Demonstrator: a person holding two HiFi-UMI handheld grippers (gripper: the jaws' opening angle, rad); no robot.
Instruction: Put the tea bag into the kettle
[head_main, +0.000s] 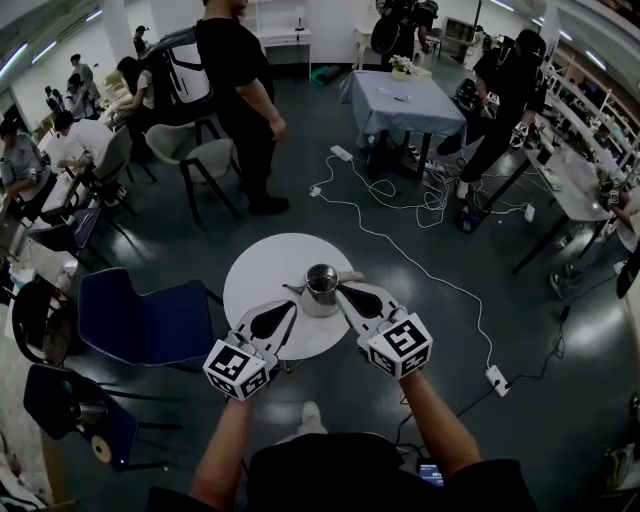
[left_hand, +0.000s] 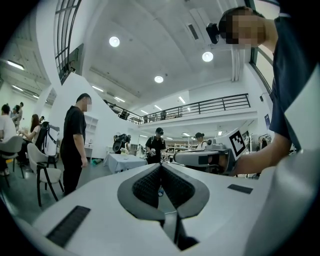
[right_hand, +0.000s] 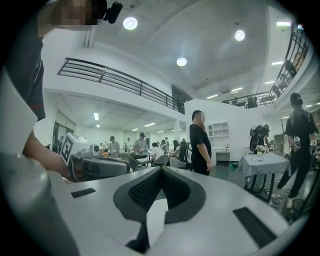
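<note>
A small metal kettle (head_main: 321, 285) stands open-topped in the middle of a round white table (head_main: 262, 275). It has a spout on its left and a pale handle (head_main: 351, 276) on its right. I see no tea bag in any view. My left gripper (head_main: 292, 306) hovers just left of and nearer than the kettle, its jaws shut and empty (left_hand: 161, 165). My right gripper (head_main: 341, 290) sits close beside the kettle's right side, also shut with nothing between its pads (right_hand: 161, 169). Both gripper views look level across the room, over the table, and each shows the other gripper.
A blue chair (head_main: 140, 322) stands left of the table and another dark chair (head_main: 75, 405) nearer left. A white cable (head_main: 420, 265) and power strip (head_main: 497, 379) lie on the floor to the right. A person in black (head_main: 240, 95) stands beyond, near a clothed table (head_main: 400, 100).
</note>
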